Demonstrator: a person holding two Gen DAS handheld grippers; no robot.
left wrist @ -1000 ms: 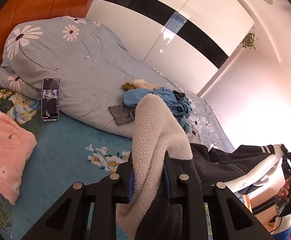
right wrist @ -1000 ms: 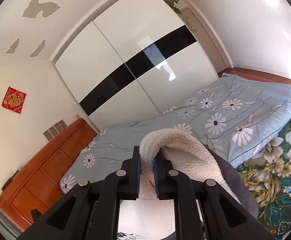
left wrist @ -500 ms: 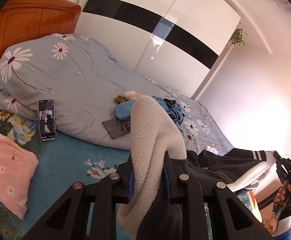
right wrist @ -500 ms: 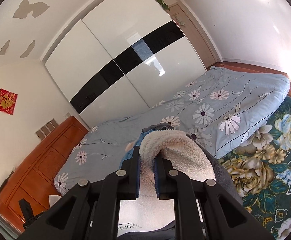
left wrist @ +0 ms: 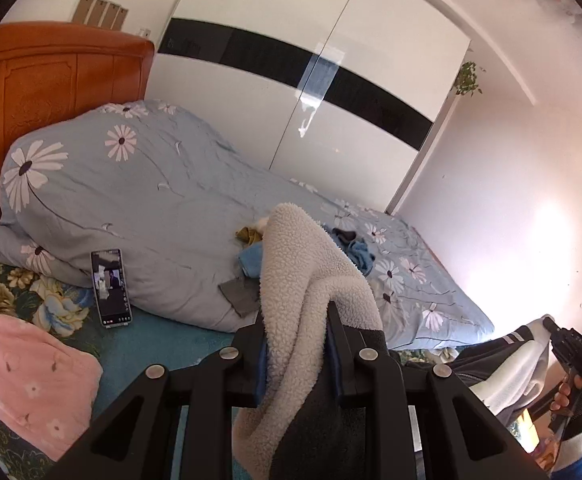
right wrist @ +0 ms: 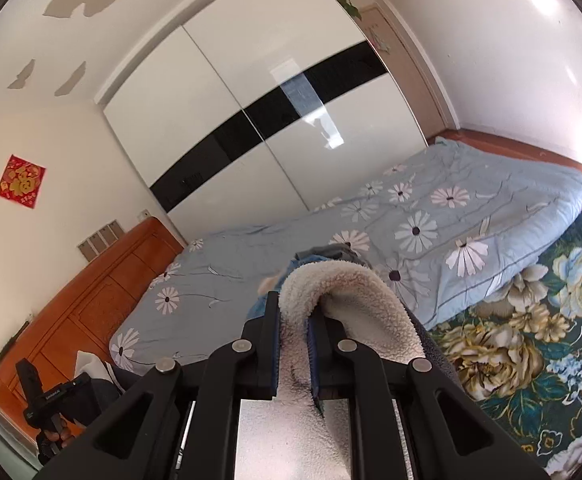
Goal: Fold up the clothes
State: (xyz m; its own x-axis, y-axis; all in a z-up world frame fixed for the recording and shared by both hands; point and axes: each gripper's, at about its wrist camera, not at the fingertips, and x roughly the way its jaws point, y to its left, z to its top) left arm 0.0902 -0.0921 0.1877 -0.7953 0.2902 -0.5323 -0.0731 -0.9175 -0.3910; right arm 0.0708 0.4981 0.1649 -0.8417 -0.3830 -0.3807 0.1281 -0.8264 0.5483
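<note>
The left claw [left wrist: 297,350] has risen since the earlier frame, so more of the quilt [left wrist: 163,216] and phone [left wrist: 111,288] shows. Both claws clamp the fleece garment [left wrist: 307,280]: left on one edge, right claw [right wrist: 294,346] on another, above the bed [right wrist: 531,320].

Light: bright daylight fills the room.
Glare: the right-hand wall [left wrist: 547,232] is washed out; the glossy wardrobe doors [right wrist: 291,120] carry window reflections.
Distortion: strong fisheye bend, black vignette at the corners.
Focus: both views sharp, no motion blur.
</note>
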